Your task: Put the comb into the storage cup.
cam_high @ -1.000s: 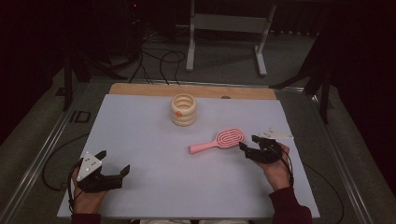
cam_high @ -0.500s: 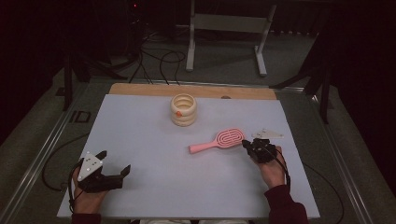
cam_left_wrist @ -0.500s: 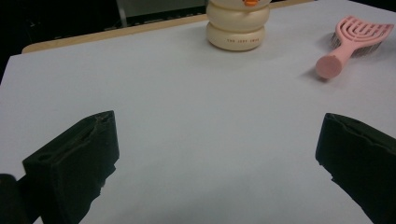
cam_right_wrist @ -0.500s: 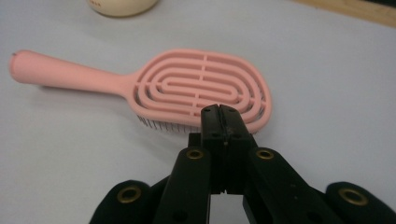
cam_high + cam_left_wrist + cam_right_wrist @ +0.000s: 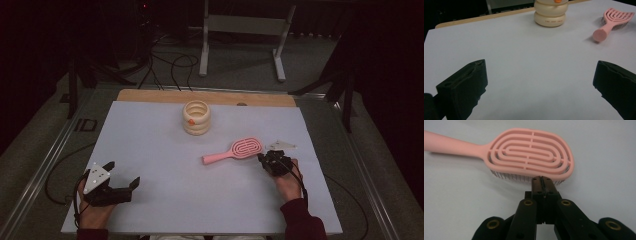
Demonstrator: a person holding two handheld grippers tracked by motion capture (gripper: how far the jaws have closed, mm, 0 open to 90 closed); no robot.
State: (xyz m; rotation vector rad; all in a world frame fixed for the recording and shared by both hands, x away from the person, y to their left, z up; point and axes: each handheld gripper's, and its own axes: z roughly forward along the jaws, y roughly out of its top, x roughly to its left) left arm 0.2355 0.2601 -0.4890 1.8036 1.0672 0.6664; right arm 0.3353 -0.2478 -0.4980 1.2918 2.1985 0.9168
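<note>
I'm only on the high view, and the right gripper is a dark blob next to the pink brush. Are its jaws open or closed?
Observer: Closed. In the right gripper view the right gripper has its jaws pressed flat together with nothing between them.
Operator: Is it touching the brush?
Observer: Its tips sit right at the edge of the pink hairbrush head, by the bristles; I cannot tell if they make contact.
Operator: Which way up is the brush?
Observer: Bristles down on the white table, slotted back facing up.
Operator: And the left one?
Observer: The left gripper is wide open over bare table, facing the cream ringed container.
</note>
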